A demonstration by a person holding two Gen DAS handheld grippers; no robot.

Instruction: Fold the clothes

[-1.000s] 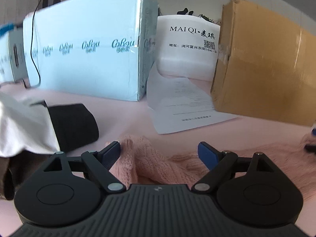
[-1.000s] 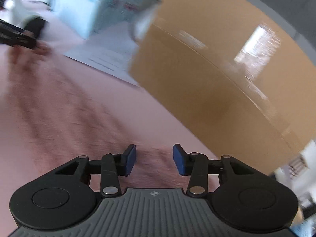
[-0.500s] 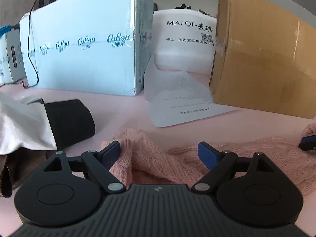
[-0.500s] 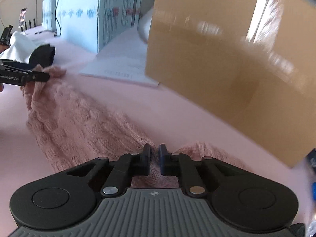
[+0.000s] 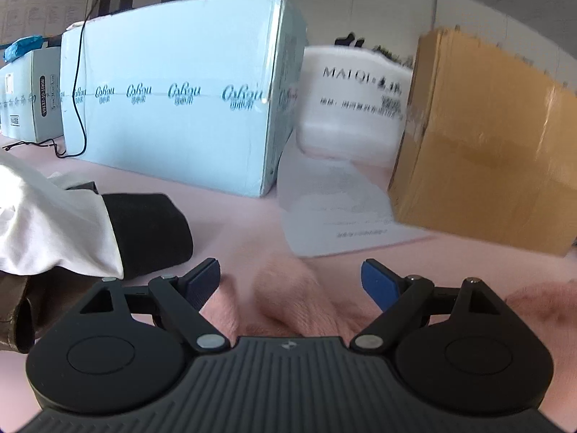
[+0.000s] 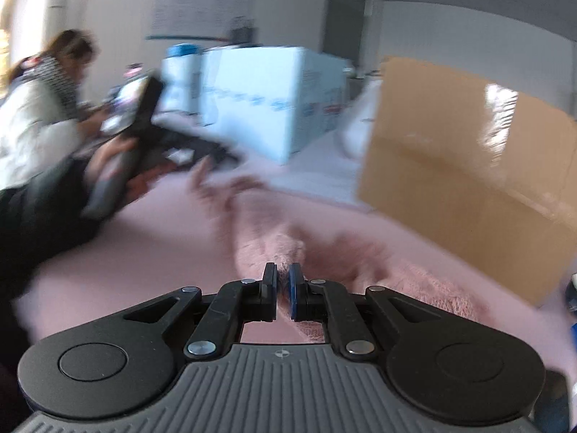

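Fingers of the right gripper (image 6: 283,281) sit nearest the right wrist camera, pressed almost together with a pinch of pink knit sweater (image 6: 274,249) caught between the blue pads. From that pinch the sweater stretches away across the pink tabletop (image 6: 151,231), a long, rumpled strip running toward the far left, blurred along its length.

In the left wrist view, the left gripper (image 5: 290,281) stands with its jaws spread wide. A raised fold of the same sweater (image 5: 288,288) lies in the gap between the pads, and neither pad presses on it — the cloth passes under and between them.

Just left of that gripper lies a heap of other clothes: a white garment (image 5: 47,223) draped over a black one (image 5: 148,231), with a brown piece (image 5: 18,306) at the frame's edge.

Beyond the sweater, a printed sheet of paper (image 5: 331,209) lies flat on the table. Behind it stand a large pale blue carton (image 5: 173,93) with repeated lettering, a white bag (image 5: 353,104) with black printed text, and a brown cardboard box (image 5: 483,144) on the right. A black cable (image 5: 77,108) hangs down the blue carton's face.

At the far left of the right wrist view — very blurred — a person (image 6: 36,115) in a light top sits at the table.
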